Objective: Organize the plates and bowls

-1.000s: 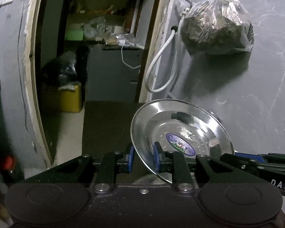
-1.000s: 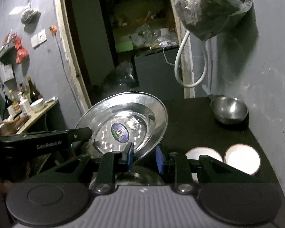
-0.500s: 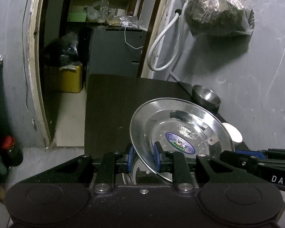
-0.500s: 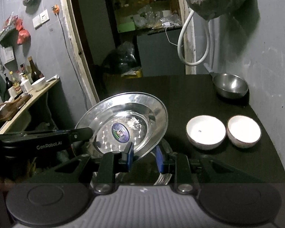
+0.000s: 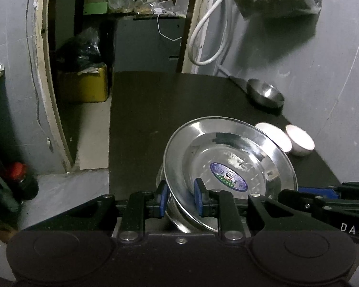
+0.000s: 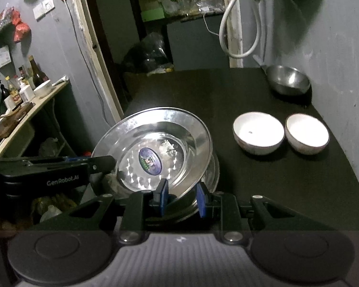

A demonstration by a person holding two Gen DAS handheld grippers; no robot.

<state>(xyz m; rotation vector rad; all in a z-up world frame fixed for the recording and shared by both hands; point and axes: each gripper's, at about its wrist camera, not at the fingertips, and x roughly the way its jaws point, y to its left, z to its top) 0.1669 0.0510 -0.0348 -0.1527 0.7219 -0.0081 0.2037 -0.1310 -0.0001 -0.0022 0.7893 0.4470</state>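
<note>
Steel plate (image 5: pixel 229 167) is held tilted just above a second plate (image 6: pixel 211 174) lying on the dark surface (image 6: pixel 263 172), left of the two white bowls (image 6: pixel 258 131). Its near rim is pinched between the left gripper (image 5: pixel 180 197) fingers, and the right gripper (image 6: pixel 182 199) fingers are also closed on the rim. Lowering flat onto the plate beneath is judged next.

Left gripper (image 5: pixel 179 199) and right gripper (image 6: pixel 182 197) each pinch the same steel plate's (image 5: pixel 229 167) rim, facing forward side by side.
</note>
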